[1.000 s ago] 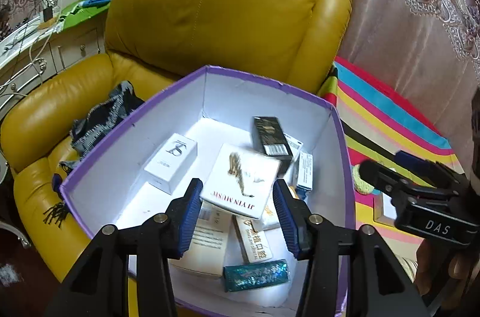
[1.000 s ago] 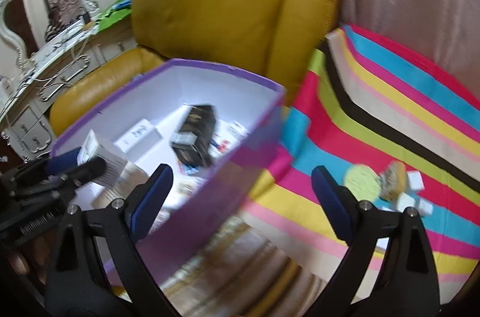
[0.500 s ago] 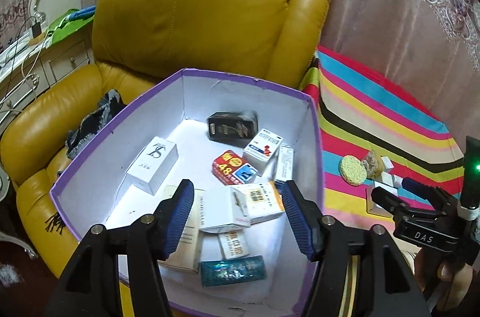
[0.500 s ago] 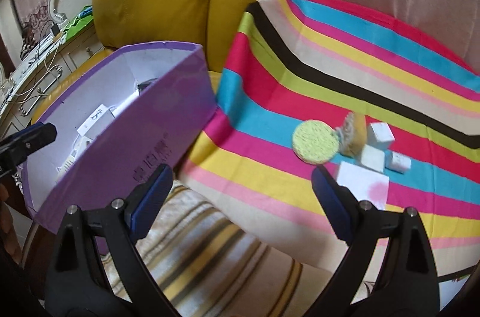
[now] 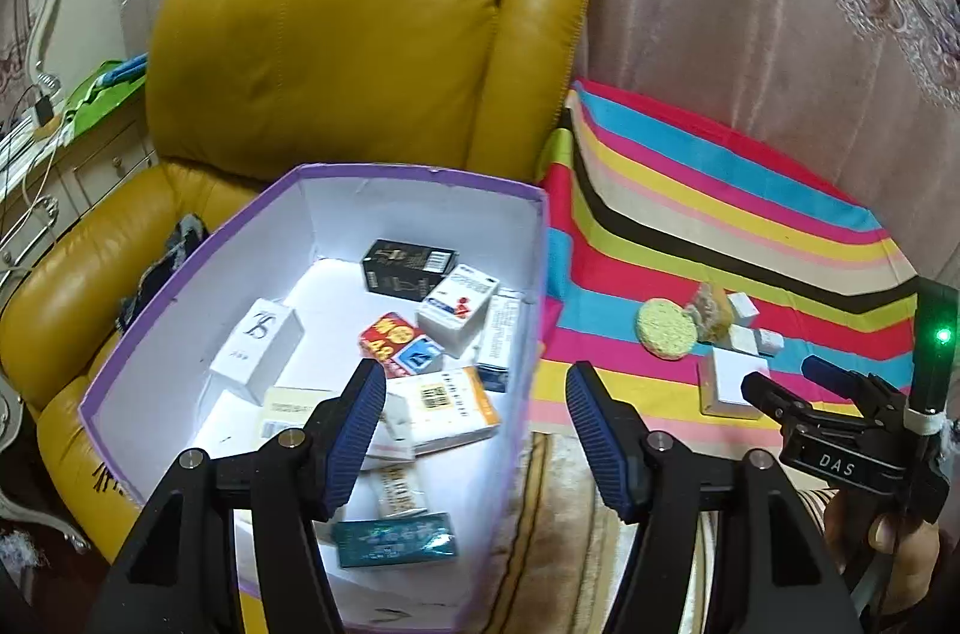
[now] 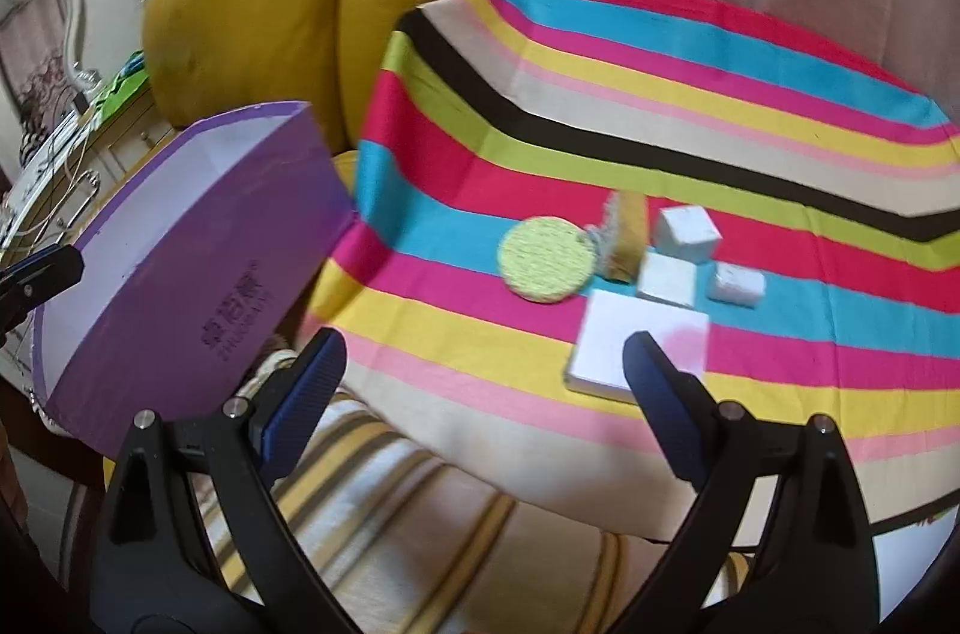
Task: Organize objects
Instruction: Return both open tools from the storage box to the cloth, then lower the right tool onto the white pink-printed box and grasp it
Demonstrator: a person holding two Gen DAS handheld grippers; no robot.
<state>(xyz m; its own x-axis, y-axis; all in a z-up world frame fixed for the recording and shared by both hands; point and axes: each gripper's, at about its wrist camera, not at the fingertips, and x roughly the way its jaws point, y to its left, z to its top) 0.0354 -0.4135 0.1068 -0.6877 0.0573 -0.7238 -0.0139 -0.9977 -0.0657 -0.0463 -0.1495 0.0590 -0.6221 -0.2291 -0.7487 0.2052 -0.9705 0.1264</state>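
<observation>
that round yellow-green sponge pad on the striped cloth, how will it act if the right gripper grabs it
The round pad looks thin, porous and flat, so it is probably light and may flex between the fingers. Lying flush on the striped cloth, its edge may be hard to catch, and the cloth could bunch. It seems unlikely to roll.

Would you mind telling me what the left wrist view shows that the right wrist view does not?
Only the left wrist view shows the purple box's contents: the black carton, the teal packet and other small cartons. Only the right wrist view shows the printing on the box's outer wall. Both show the yellow armchair, striped cloth, round yellow sponge, flat white box and each other's open claw.
</observation>
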